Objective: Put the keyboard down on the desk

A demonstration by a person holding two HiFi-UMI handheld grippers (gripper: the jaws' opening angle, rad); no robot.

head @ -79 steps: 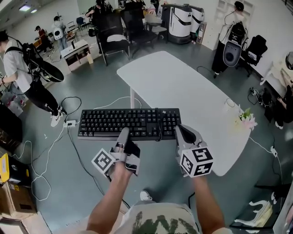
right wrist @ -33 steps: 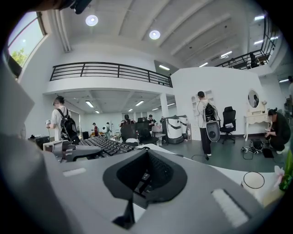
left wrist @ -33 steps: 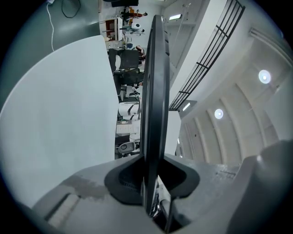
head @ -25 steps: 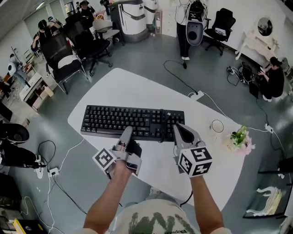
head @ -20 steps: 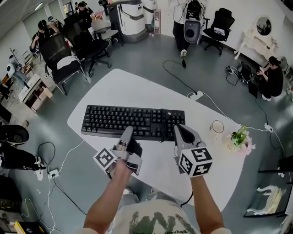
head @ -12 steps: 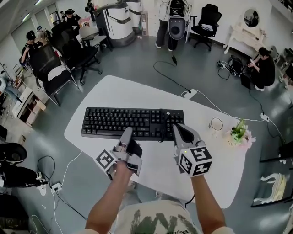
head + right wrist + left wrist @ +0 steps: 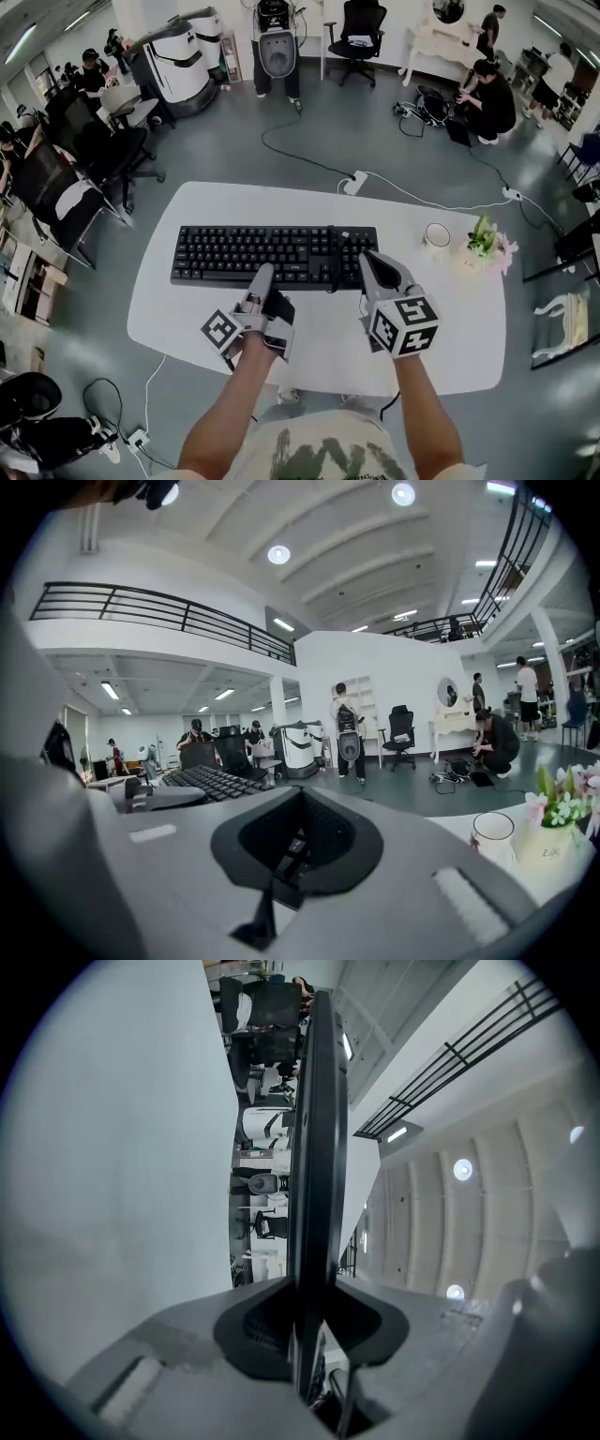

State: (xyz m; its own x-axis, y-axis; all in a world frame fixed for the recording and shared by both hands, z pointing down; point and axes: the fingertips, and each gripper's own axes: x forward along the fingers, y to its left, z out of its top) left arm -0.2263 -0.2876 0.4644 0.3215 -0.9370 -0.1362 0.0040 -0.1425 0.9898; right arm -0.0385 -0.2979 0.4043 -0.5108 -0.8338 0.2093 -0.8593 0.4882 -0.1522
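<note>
Keyboard (image 7: 272, 255) now over desk (image 7: 441, 323) centre, formerly overhanging its edge; left gripper (image 7: 262, 272) and right gripper (image 7: 365, 257) clamp keyboard's near edge.

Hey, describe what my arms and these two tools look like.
The left tool and right tool are light grey, with tapered jaws and black inner pads. Each carries a white cube printed with black square markers. No cables show on them. The forearms are bare, and the pale T-shirt has a dark green print.
</note>
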